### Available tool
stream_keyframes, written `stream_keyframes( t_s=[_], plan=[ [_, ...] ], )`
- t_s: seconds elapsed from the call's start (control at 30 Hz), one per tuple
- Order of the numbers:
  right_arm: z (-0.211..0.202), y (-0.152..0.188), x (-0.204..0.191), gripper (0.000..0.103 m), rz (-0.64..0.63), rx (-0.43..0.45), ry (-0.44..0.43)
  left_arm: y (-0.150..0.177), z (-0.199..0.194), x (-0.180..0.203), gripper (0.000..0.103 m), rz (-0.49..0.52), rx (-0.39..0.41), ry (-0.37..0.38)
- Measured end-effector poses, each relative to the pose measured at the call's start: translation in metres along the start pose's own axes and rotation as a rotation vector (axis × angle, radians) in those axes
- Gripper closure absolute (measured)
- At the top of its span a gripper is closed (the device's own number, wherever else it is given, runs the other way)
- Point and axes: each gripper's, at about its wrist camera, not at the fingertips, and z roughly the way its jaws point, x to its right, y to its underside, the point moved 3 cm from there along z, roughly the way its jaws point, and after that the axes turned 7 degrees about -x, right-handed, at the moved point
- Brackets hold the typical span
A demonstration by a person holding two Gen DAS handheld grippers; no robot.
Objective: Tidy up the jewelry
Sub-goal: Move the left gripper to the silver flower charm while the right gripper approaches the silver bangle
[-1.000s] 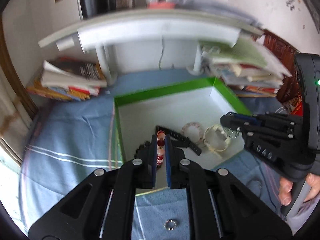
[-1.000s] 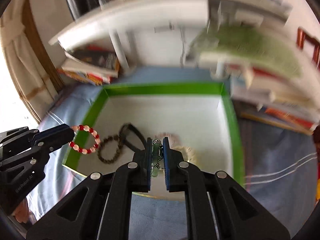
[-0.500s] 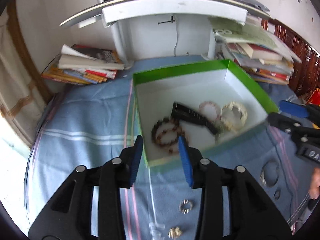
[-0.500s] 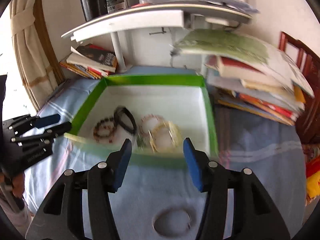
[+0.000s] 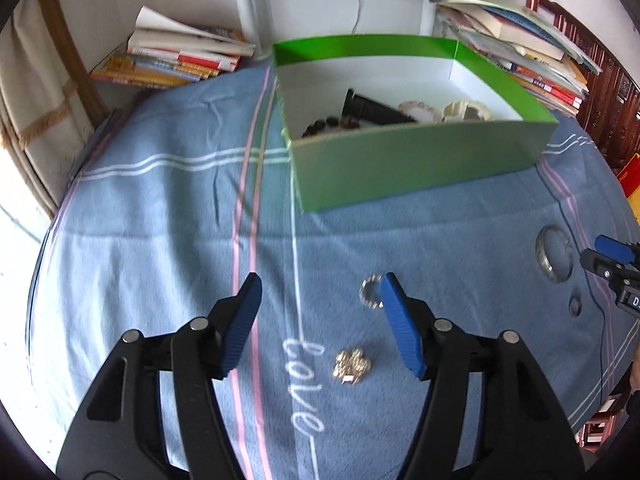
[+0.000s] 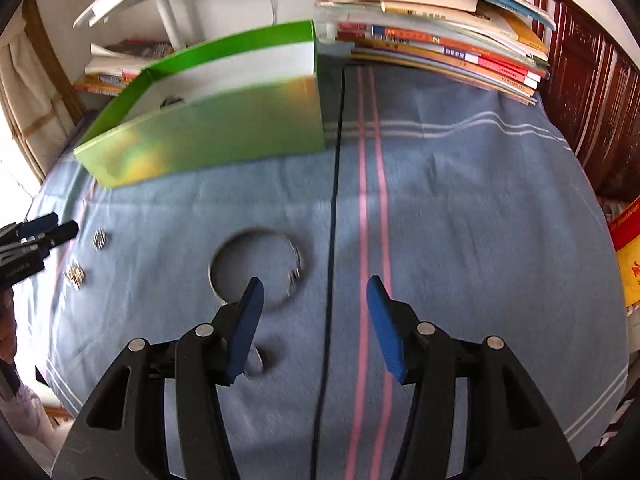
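- Step in hand (judged): both tools are empty and stand over the loose pieces lying on the blue striped cloth (image 5: 168, 208), so the moment reads as the approach to a fresh pickup; several pieces already lie inside the green box (image 5: 416, 168).
- Left gripper (image 5: 318, 292): fingers spread wide, holding nothing. The sparkly ring (image 5: 370, 292) lies just beside the right fingertip, whether touching cannot be told; the gold brooch (image 5: 352, 366) lies on the cloth between the fingers, nearer the camera.
- Right gripper (image 6: 314, 292): fingers likewise spread wide and empty. The silver bangle (image 6: 258, 268) lies flat on the cloth, its near arc passing behind the left fingertip; a small ring (image 6: 256, 362) sits close against the inner side of that same finger.
- Contents of the box, left wrist view: a dark bead bracelet (image 5: 320, 125), a black strap (image 5: 376, 112), a pale pink bracelet (image 5: 416, 108) and a cream bracelet (image 5: 468, 109).
- Next move (judged): each tool must centre on one piece, descend to the cloth and close. The thin flat bangle and the rings offer little to grip, so the tips probably must reach right down to the cloth.
- Surroundings: stacks of books (image 6: 436, 36) stand behind the box.
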Motion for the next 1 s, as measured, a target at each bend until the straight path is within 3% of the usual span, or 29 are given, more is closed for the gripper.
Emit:
stream_keyframes(
  t_s=[0.23, 0.37, 0.7, 0.87, 1.0],
  plan=[
    [-0.003, 0.039, -0.013, 0.050, -0.146, -0.060, 0.101, 0.034, -0.003, -0.024, 0.038, -0.058, -0.039, -0.015],
    [-0.007, 0.048, -0.014, 0.050, -0.158, -0.059, 0.106, 0.044, -0.003, -0.032, 0.038, -0.074, -0.056, -0.015],
    [0.005, 0.029, -0.062, 0.050, -0.222, -0.037, -0.030, 0.048, 0.003, -0.009, 0.038, -0.026, -0.079, 0.048],
    [-0.001, 0.018, -0.048, 0.047, -0.157, -0.008, -0.033, 0.047, 0.005, 0.002, 0.038, 0.000, -0.082, 0.080],
    [-0.002, 0.002, -0.028, 0.047, -0.068, 0.024, -0.019, 0.044, 0.011, 0.012, 0.055, 0.008, -0.088, 0.082]
  ],
)
